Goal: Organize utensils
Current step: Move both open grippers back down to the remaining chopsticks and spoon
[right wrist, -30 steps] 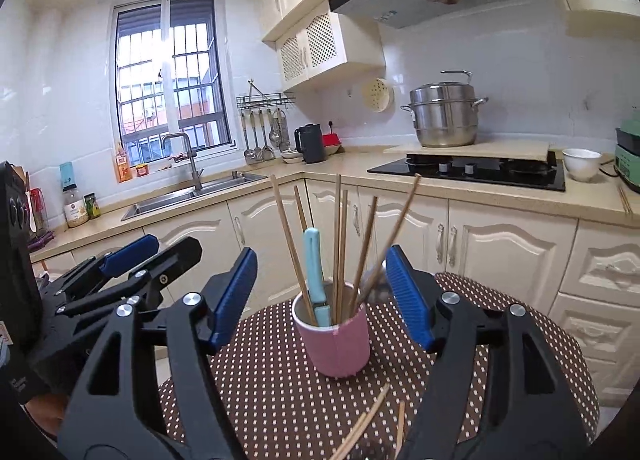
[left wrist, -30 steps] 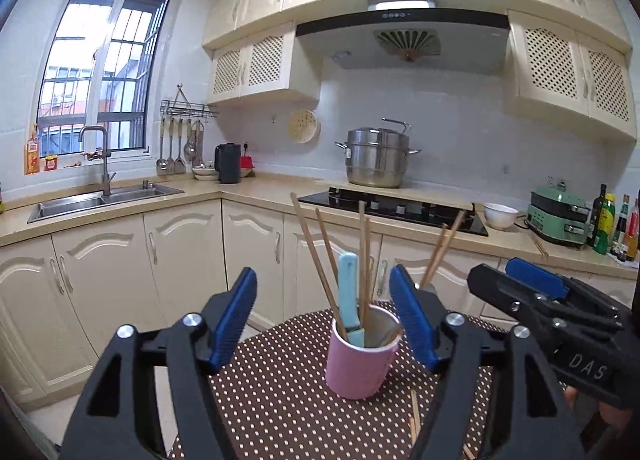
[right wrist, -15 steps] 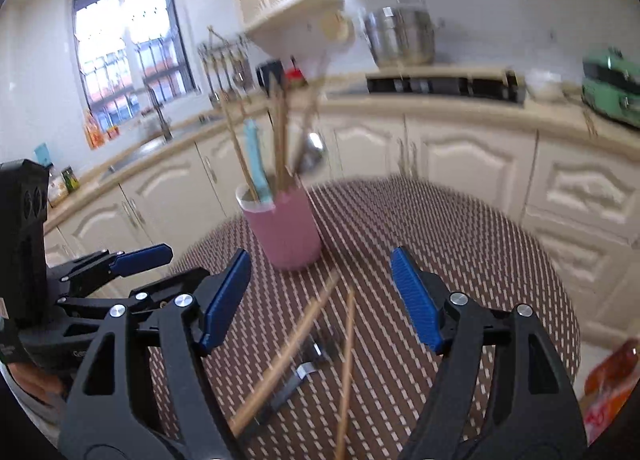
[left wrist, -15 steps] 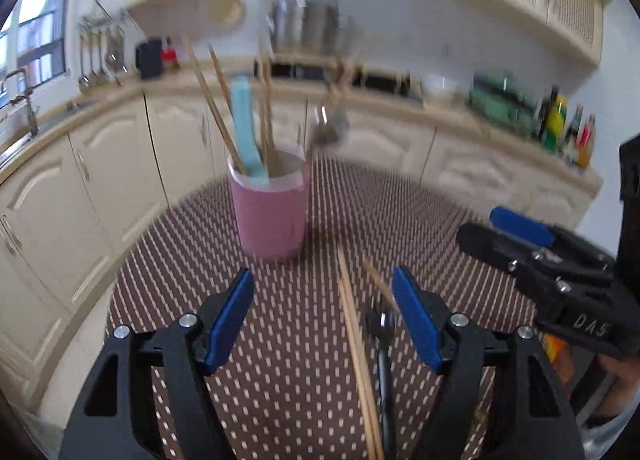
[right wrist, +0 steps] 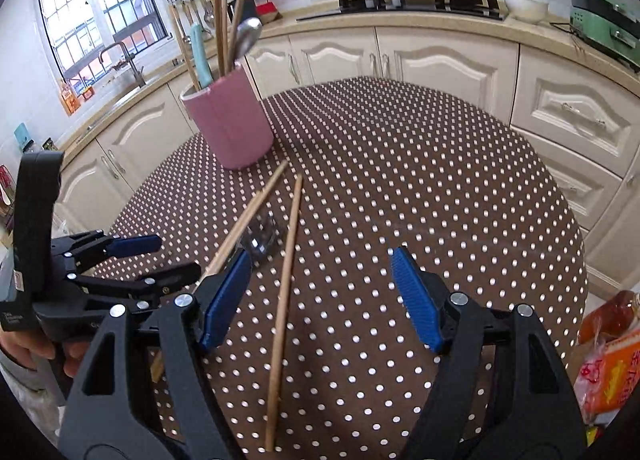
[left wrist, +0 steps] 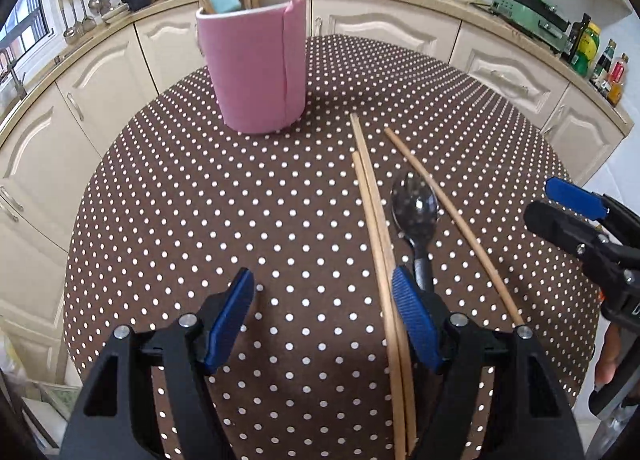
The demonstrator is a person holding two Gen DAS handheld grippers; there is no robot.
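Where a round brown polka-dot table (left wrist: 240, 220) fills a cream-cabinet kitchen, pink holder (left wrist: 256, 64) at its far side, chopsticks (left wrist: 376, 228) and spoon (left wrist: 414, 204) nearer, left gripper (left wrist: 320, 316) and right gripper (right wrist: 320, 296) both spread, grasping nothing

your left gripper's finger hides the spoon (left wrist: 414, 206) handle's lower end, and the paired chopsticks (left wrist: 376, 220) run off the bottom edge. the pink cup (left wrist: 258, 64) utensils' tops are cut off above. in your right view, the spoon's bowl shows only as glare.
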